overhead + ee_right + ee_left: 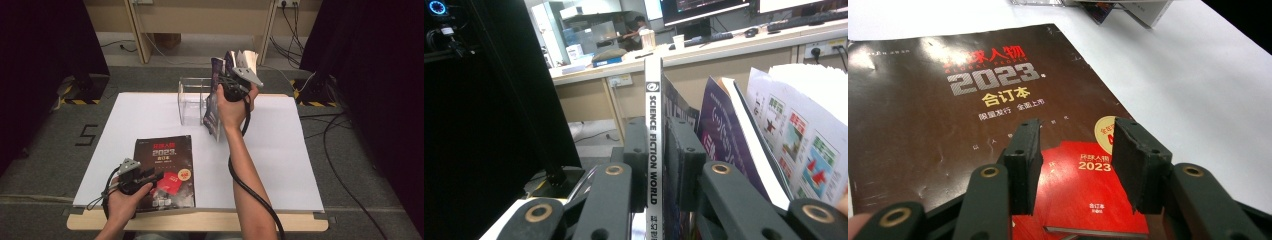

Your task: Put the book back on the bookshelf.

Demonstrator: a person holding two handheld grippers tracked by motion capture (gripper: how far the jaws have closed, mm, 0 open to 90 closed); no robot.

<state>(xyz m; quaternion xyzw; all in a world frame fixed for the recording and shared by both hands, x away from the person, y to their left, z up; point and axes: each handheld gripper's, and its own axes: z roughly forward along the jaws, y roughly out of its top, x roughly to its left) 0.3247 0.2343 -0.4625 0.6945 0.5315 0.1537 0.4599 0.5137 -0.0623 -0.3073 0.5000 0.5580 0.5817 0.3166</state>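
High view: the white table top (280, 165) is carrying a clear plastic box (192, 100) near its far edge, taken here as the landmark; the right gripper (231, 75) is being held up just right of that box, gripping a dark magazine (215, 102) that is standing on edge, its lower corner hanging beside the box's right wall; the brown 2023 volume (165, 167) is lying flat well nearer the person than the box, toward the near left edge; the left gripper (150, 175) is resting low over the volume's lower left part, jaws pointing across the cover. Left gripper view: the jaws are standing about half apart with nothing between them, hovering over the volume's (973, 100) red inset picture; whether the pads are touching the cover is unclear. Right gripper view: the jaws are sitting narrow on the magazine's (653, 125) white spine reading SCIENCE FICTION WORLD, pads against both faces; further loose-leaning magazines (774, 130) are fanning out to the right of that spine.
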